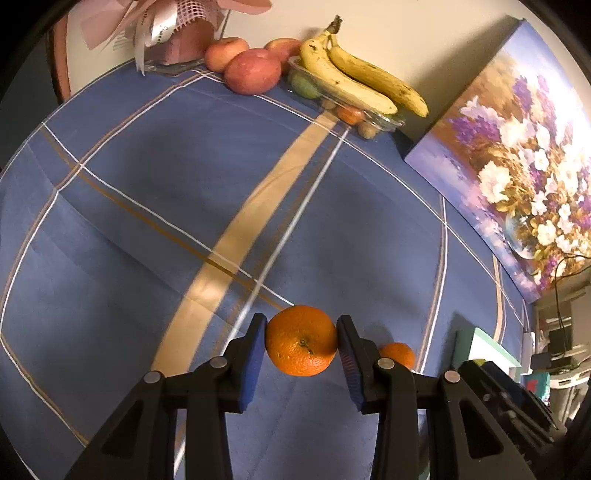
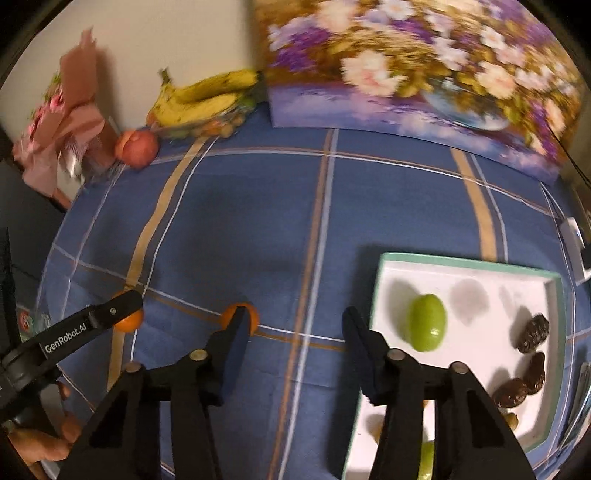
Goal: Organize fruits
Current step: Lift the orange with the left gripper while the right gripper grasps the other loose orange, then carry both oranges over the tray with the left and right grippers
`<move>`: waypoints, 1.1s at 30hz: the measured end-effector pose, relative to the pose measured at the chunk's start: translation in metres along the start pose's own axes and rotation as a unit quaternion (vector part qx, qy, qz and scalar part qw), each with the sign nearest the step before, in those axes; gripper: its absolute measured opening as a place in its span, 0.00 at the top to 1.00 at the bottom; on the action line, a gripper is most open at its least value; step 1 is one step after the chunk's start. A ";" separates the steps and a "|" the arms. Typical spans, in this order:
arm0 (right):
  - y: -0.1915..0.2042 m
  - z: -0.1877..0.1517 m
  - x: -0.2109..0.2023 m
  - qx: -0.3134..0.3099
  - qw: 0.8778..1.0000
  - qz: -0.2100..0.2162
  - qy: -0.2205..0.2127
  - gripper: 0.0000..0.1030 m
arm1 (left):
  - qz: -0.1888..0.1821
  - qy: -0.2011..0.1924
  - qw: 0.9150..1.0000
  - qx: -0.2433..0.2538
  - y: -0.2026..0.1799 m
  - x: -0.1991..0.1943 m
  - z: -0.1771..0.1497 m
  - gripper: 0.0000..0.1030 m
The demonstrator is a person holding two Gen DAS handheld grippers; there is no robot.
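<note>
second orange (image 2: 239, 316) half behind tongs (painting (image 2: 424, 66) blurred)

A home — a table (image 1: 147, 184) under a blue plaid cloth, a flower painting (image 1: 517, 166) at right against the wall, a ribboned bouquet (image 1: 166, 29) upper left, bananas (image 1: 362, 77) and apples (image 1: 253, 72) behind.

A blue plaid tablecloth (image 1: 147, 184) covers the tabletop. A flower painting (image 1: 517, 166) leans against the wall, and a pink wrapped bouquet (image 2: 62, 136) stands at the far corner.
</note>
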State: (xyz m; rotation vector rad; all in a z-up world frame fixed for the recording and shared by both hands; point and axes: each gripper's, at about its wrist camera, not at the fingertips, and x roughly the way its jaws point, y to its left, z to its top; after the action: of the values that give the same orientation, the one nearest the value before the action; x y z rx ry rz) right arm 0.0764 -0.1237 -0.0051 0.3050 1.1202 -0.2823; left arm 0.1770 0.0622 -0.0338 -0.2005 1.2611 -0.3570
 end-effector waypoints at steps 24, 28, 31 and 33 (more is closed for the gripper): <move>0.062 0.003 0.074 -0.090 0.994 -0.014 0.059 0.64 | -0.012 0.029 0.999 -0.011 0.018 0.026 0.017 0.60; 0.062 0.004 0.075 -0.090 0.994 -0.013 0.057 0.65 | -0.012 0.029 0.999 -0.009 0.018 0.027 0.017 0.60; 0.060 0.004 0.073 -0.088 0.995 -0.013 0.054 0.65 | -0.009 0.027 1.000 -0.004 0.017 0.026 0.017 0.60; 0.060 0.002 0.071 -0.088 0.995 -0.014 0.050 0.65 | -0.007 0.023 1.000 -0.001 0.015 0.023 0.017 0.60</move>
State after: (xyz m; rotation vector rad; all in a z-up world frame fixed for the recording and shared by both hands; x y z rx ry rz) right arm 0.1295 -0.0741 -0.0626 0.1480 1.2405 -0.1927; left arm 0.2020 0.0670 -0.0548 -0.2041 1.3068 -0.3745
